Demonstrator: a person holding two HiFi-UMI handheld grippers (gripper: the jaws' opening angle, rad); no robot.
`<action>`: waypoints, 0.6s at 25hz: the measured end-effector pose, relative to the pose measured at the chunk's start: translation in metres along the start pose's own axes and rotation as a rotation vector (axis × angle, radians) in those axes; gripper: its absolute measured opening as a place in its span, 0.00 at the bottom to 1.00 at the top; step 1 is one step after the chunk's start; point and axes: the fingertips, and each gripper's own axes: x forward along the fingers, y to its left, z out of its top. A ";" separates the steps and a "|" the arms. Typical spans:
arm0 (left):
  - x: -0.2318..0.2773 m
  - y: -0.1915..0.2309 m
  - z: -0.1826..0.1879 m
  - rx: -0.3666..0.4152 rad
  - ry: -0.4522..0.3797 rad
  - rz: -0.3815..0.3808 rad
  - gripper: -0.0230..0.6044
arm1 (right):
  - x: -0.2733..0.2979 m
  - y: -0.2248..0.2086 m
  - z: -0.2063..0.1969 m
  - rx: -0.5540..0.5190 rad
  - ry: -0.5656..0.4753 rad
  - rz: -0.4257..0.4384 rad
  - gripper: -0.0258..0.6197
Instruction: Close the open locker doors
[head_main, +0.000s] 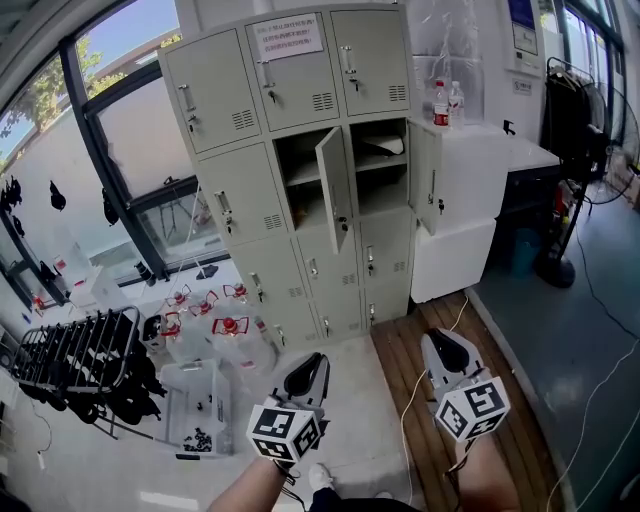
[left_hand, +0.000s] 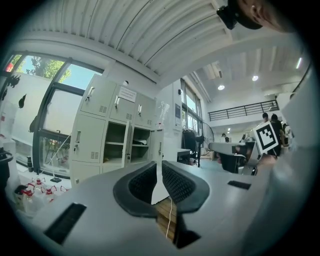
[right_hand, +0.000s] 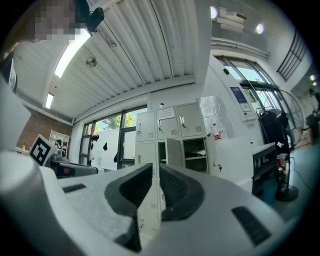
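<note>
A grey locker cabinet (head_main: 250, 190) stands ahead against the wall. Two middle-row doors hang open: the centre door (head_main: 334, 188) swung out leftward, and the right door (head_main: 424, 176) swung out to the right. Shelves show inside both compartments. My left gripper (head_main: 313, 362) and right gripper (head_main: 443, 342) are held low, well short of the cabinet, both pointing at it. Each has only a thin slit between its pads, with nothing in it. The left gripper view shows the left gripper (left_hand: 157, 167) and the open centre door (left_hand: 127, 145). The right gripper view shows the right gripper (right_hand: 156, 172) and that door (right_hand: 173, 152).
A white counter (head_main: 480, 190) with two bottles (head_main: 442, 104) adjoins the cabinet's right side. Red-capped jugs (head_main: 230, 335), a white crate (head_main: 195, 405) and a black rack (head_main: 70, 350) crowd the floor at left. A cable (head_main: 415, 390) runs over the wooden strip.
</note>
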 end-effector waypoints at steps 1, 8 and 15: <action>0.001 0.005 0.000 0.001 0.002 -0.001 0.10 | 0.004 0.003 -0.001 0.000 0.004 0.003 0.11; 0.013 0.041 0.002 0.023 0.011 -0.005 0.34 | 0.042 0.021 -0.007 -0.012 0.026 0.031 0.24; 0.029 0.093 0.005 0.016 0.013 -0.013 0.44 | 0.090 0.033 -0.005 -0.038 0.016 -0.010 0.30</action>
